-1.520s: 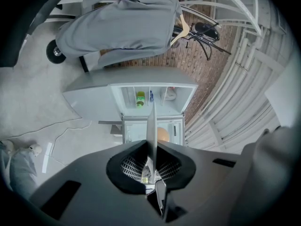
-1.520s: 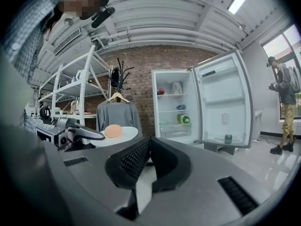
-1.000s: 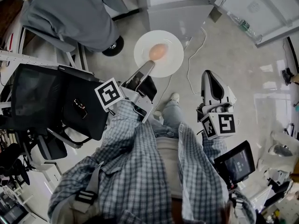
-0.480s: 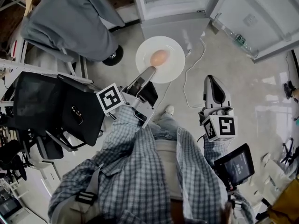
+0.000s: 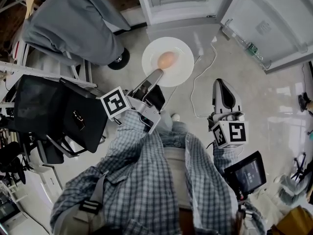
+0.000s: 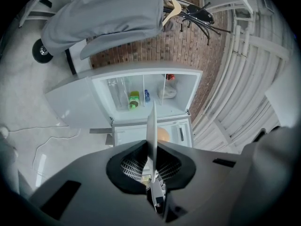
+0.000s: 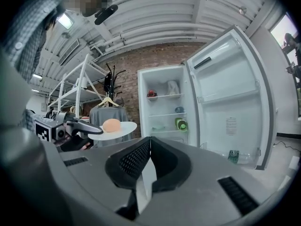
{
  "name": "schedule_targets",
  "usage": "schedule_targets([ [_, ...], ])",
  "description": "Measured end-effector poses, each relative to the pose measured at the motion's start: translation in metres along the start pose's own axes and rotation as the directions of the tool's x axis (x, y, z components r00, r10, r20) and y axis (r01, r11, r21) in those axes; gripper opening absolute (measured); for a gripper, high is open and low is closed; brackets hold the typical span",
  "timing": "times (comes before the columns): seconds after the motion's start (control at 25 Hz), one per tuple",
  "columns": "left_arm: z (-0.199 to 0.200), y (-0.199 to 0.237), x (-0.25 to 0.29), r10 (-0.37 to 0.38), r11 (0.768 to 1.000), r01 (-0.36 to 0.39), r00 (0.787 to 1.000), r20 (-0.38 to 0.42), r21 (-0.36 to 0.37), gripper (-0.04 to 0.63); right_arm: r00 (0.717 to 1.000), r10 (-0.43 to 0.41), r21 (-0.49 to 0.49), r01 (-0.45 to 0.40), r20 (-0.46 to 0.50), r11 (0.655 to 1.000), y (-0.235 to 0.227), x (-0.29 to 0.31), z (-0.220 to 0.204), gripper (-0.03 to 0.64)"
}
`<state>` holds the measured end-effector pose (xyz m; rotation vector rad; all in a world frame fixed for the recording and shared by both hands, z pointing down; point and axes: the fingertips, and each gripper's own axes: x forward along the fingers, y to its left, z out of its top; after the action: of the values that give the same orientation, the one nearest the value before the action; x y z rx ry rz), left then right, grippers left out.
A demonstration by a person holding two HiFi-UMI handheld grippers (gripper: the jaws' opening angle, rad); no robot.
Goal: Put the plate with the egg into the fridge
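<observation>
A white plate (image 5: 180,67) carrying a brown egg (image 5: 167,60) hangs level over the floor in front of the open fridge (image 5: 176,1). My left gripper (image 5: 155,75) is shut on the plate's near rim. The left gripper view shows the plate (image 6: 151,126) edge-on between the jaws, the egg (image 6: 162,134) to its right and the fridge (image 6: 146,98) straight ahead. My right gripper (image 5: 223,88) is to the right, shut and empty. Its own view has the jaws meeting at the right gripper (image 7: 149,142), with the plate (image 7: 123,128) and egg (image 7: 112,124) off to the left.
The fridge door (image 5: 274,23) stands wide open at the right, a bottle (image 5: 252,47) in its rack. Several items sit on the fridge shelves (image 7: 164,114). A grey garment on a rack (image 5: 73,18), a black chair (image 5: 54,111) and a white floor cable (image 5: 198,77) are nearby.
The person has stepped closer to the fridge, so more of its interior shows at the top. Both grippers travelled along; the plate stays gripped and level.
</observation>
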<state>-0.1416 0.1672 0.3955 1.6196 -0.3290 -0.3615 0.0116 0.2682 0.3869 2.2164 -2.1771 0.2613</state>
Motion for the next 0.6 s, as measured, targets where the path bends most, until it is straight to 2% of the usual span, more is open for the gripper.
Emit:
schedule_targets([
  [0.32,0.017,0.005,0.028,-0.012,1.000,0.012,1.000,-0.009,-0.011,0.025,1.000,-0.019,-0.003,0.019,-0.007,1.000,-0.013,0.023,0.005,0.008],
  [0.6,0.050,0.008,0.060,-0.015,1.000,0.015,1.000,-0.011,-0.015,0.025,1.000,-0.003,-0.026,0.003,0.003,1.000,-0.022,0.067,0.016,0.008],
])
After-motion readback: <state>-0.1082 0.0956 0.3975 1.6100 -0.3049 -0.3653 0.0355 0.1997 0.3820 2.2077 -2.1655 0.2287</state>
